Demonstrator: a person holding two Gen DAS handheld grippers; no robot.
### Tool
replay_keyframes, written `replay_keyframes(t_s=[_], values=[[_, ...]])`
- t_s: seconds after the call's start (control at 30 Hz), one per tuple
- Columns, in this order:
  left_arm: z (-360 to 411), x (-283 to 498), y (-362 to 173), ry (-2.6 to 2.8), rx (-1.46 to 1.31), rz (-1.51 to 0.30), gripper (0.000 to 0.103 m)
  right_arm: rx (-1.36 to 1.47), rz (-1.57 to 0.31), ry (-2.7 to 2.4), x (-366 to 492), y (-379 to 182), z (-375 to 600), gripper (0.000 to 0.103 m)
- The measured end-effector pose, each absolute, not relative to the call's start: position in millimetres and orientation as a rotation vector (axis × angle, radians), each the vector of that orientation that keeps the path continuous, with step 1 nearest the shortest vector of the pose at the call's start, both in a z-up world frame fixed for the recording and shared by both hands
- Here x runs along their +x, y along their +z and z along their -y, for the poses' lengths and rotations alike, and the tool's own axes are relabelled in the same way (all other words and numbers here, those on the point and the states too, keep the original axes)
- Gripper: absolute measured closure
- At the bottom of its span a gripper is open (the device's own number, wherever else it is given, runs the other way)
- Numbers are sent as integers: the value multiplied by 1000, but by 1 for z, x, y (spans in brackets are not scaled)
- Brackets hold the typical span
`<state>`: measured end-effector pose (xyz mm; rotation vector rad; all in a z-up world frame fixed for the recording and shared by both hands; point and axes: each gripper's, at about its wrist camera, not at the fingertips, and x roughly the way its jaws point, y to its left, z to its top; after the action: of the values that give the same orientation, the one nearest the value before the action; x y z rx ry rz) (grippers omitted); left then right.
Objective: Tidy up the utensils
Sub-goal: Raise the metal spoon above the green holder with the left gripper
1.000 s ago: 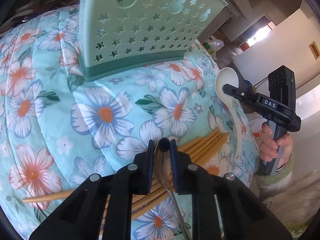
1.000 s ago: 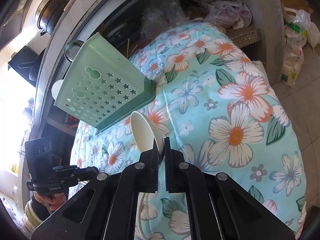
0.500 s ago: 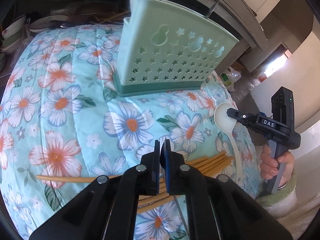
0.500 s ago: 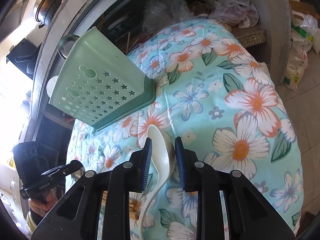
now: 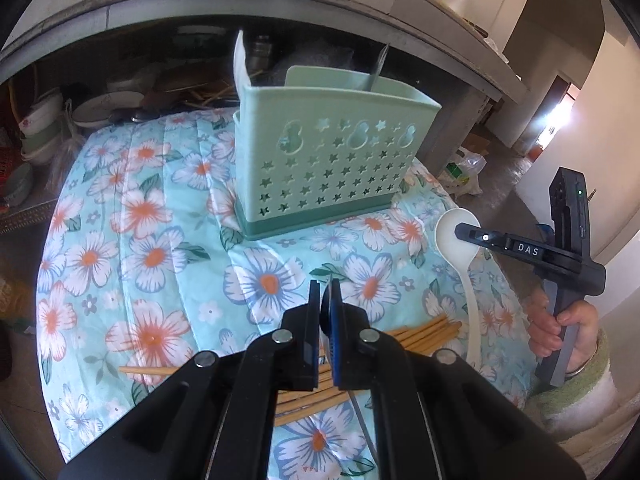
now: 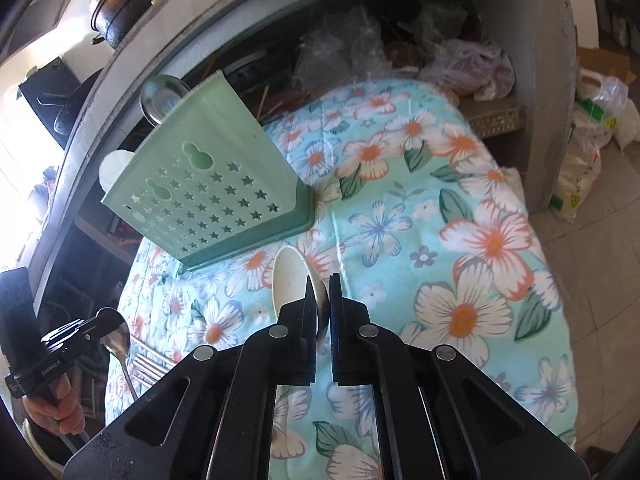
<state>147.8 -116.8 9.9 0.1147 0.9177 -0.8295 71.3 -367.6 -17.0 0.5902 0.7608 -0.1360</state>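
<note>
A green utensil holder (image 5: 324, 160) with star cut-outs stands upright on the flowered cloth; it also shows in the right wrist view (image 6: 208, 188). My left gripper (image 5: 325, 300) is shut on a metal spoon (image 6: 116, 340), lifted above the cloth. The spoon's bowl sits edge-on between the fingers. My right gripper (image 6: 323, 296) is shut on the white plastic spoon (image 6: 294, 284), near its bowl; this spoon also shows in the left wrist view (image 5: 456, 244). A bundle of wooden chopsticks (image 5: 424, 332) lies on the cloth below my left gripper.
A metal utensil and a white one stick out of the holder (image 5: 378, 68). Bowls and plates (image 5: 100, 108) are stacked under the concrete counter behind the table. Plastic bags (image 6: 472, 64) lie at the back. The cloth-covered table (image 6: 480, 240) drops off at its right edge.
My left gripper has risen and pulled back with the metal spoon, away from the chopsticks. My right gripper opened around the white spoon half a second ago and is shut on it again.
</note>
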Motion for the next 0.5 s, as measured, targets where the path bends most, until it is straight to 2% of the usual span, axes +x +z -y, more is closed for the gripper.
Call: replay_keyframes(t_s=[0.27, 0.5], values=[[112, 142, 38, -825, 91, -857, 100, 614, -636, -153, 48, 16, 369, 99], [107, 133, 86, -838, 52, -726, 100, 603, -543, -141, 31, 44, 367, 99]])
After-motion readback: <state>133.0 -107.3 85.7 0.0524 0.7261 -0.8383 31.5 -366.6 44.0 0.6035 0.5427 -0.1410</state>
